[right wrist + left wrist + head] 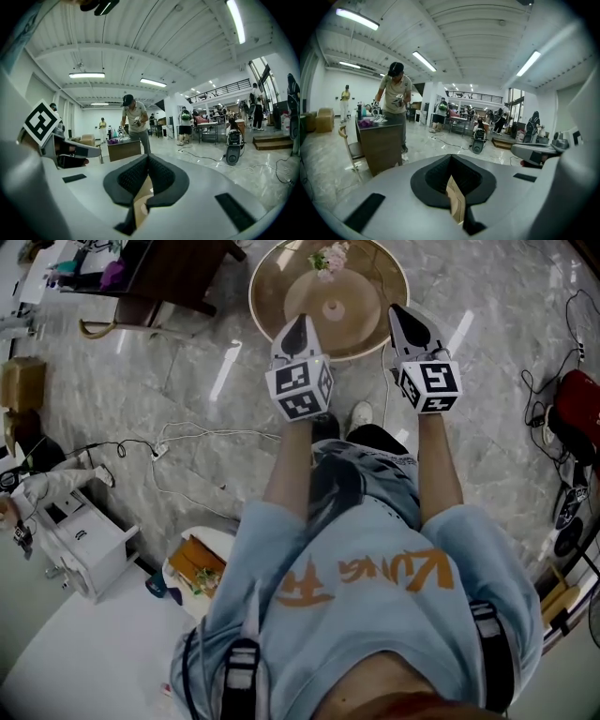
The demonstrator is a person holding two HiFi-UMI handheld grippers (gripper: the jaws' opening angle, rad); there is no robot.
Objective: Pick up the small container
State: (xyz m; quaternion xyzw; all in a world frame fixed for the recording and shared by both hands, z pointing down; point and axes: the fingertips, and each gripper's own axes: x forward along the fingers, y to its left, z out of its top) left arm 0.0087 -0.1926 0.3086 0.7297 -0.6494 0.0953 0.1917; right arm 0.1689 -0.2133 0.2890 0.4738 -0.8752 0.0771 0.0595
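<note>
A round wooden table stands in front of me on the marble floor. At its far edge sits a small pot with pink flowers; no other small container is clear. My left gripper hovers over the table's near left rim, and my right gripper over its near right rim. Both hold nothing. In the left gripper view, the left gripper has its black pads pressed together, with tan table surface below. The right gripper shows the same in its own view. Each gripper sees the other beside it.
A dark wooden desk stands at far left, with a person working at it. Cables trail over the floor. A white cabinet and a bin sit near left. A red bag and gear lie right.
</note>
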